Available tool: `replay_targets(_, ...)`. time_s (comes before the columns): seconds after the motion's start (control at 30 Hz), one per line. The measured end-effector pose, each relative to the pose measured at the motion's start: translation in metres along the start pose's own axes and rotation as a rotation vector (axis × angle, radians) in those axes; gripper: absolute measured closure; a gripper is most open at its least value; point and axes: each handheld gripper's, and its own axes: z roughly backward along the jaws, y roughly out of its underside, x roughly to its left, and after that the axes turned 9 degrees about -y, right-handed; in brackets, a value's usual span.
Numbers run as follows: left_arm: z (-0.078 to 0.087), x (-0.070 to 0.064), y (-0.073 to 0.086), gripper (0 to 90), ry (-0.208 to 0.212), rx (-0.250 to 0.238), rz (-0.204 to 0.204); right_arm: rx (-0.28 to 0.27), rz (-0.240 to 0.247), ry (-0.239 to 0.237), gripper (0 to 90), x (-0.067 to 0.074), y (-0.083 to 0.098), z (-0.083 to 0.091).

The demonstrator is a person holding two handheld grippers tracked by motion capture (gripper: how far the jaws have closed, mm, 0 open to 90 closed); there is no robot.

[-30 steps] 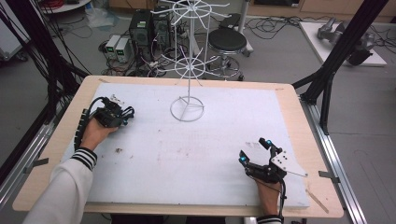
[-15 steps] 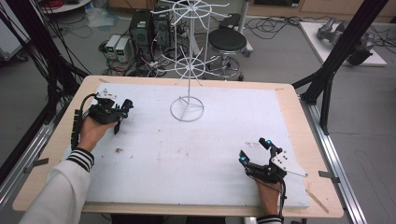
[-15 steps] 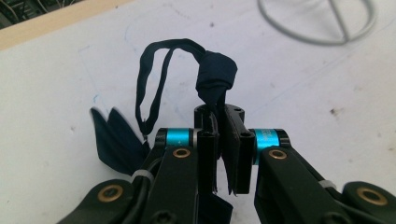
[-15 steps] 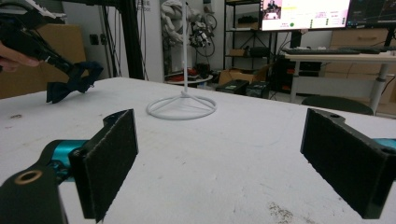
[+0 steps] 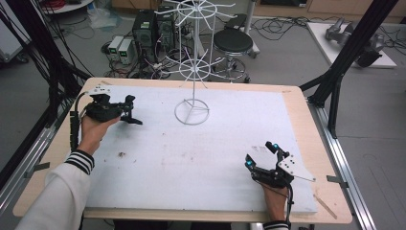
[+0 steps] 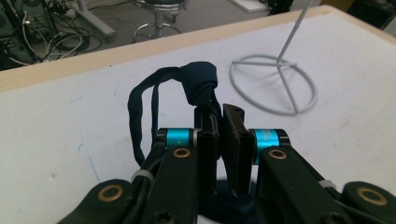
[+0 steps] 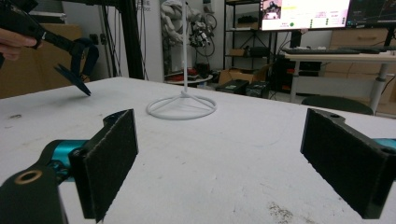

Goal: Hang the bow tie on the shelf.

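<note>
Two grippers are at the table: the left gripper [image 5: 128,111], with one dark blue fabric band [image 6: 198,84] pinched between its jaws, and the right gripper [image 5: 261,155], jaws wide apart with nothing between them. One white wire rack [image 5: 192,111] stands on the one white board [image 5: 201,163], ahead of the right gripper and to the right of the left. Beyond the table, past the rack from both grippers, stands one round black stool [image 5: 232,42].

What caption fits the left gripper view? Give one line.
Left gripper shut on a dark blue knotted fabric loop, white wire stand base on the table beyond.
</note>
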Motion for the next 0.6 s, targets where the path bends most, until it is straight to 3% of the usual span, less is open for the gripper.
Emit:
replay_targets(0.2, 0.003, -0.002, -0.007, 84.1, 0.028, -0.046, 0.034, 0.000, 0.000, 0.000, 10.2, 0.000, 0.000, 0.000)
replay_targets(0.6, 0.002, -0.014, -0.032, 84.0, 0.049, -0.095, 0.027, 0.000, -0.001, -0.001, 10.2, 0.000, 0.000, 0.000)
